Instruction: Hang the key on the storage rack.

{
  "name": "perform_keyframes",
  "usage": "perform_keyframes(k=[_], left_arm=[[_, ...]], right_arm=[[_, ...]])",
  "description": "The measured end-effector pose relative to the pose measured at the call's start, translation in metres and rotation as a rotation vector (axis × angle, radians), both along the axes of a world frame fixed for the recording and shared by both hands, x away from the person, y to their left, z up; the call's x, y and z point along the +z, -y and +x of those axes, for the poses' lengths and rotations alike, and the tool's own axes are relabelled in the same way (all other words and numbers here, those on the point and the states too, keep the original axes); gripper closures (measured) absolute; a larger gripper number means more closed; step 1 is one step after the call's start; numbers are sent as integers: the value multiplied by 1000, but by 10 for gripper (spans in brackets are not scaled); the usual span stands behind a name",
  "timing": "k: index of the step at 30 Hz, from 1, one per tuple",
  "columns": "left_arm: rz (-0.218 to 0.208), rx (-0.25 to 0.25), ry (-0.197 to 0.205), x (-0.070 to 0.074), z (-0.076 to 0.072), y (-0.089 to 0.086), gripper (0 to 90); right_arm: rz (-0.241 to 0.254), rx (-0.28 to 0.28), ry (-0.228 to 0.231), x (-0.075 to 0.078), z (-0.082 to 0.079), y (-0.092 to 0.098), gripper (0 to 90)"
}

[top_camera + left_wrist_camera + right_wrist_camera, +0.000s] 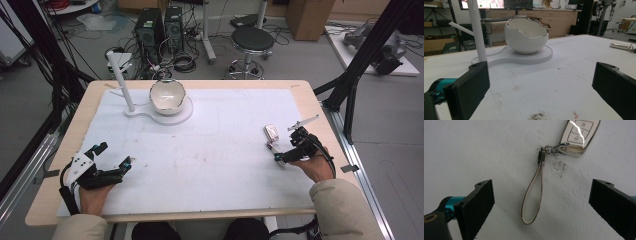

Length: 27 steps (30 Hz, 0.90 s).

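A grey floor [300, 60] lies beyond the table [310, 100]. At 12 o'clock stand two black computer towers [159, 32] amid cables, and a round stool [252, 40]. A cardboard box [307, 17] sits at 1 o'clock. Wooden cabinets [549, 17] line the far wall.

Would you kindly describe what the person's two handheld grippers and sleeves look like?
Both grippers are black, each with two flat rectangular black jaws. The left gripper carries a grey three-cornered plate on top, has teal metal fittings at the jaw bases and trails a black cable. The right gripper shows the same teal fitting in its own view, with a black cable looping over the hand. The person wears beige sleeves.
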<state>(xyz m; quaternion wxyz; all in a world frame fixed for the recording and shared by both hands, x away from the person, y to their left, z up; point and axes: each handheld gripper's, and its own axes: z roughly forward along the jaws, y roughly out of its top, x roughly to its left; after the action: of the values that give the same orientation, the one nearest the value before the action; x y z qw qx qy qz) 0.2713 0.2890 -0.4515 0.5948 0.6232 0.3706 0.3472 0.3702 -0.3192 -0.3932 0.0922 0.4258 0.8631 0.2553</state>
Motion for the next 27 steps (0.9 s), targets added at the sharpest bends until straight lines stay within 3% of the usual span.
perform_keyframes(k=[4,6,10,16,21,27], left_arm=[[1,-2,1,0,0,0,17],[-5,1,1,0,0,0,17],[0,-2,1,0,0,0,17],[-5,-2,2,0,0,0,17],[-7,-1,1,0,0,0,17],[-7,-1,2,0,0,0,17]], right_arm=[[-47,3,-43,-5,2,-6,89],[-61,27,-63,-7,3,-8,171],[-95,24,-79,-10,5,-12,195],[-117,31,-111,-11,5,-13,285],[-122,41,-133,-11,6,-13,421],[-135,45,-152,-13,7,-14,486]])
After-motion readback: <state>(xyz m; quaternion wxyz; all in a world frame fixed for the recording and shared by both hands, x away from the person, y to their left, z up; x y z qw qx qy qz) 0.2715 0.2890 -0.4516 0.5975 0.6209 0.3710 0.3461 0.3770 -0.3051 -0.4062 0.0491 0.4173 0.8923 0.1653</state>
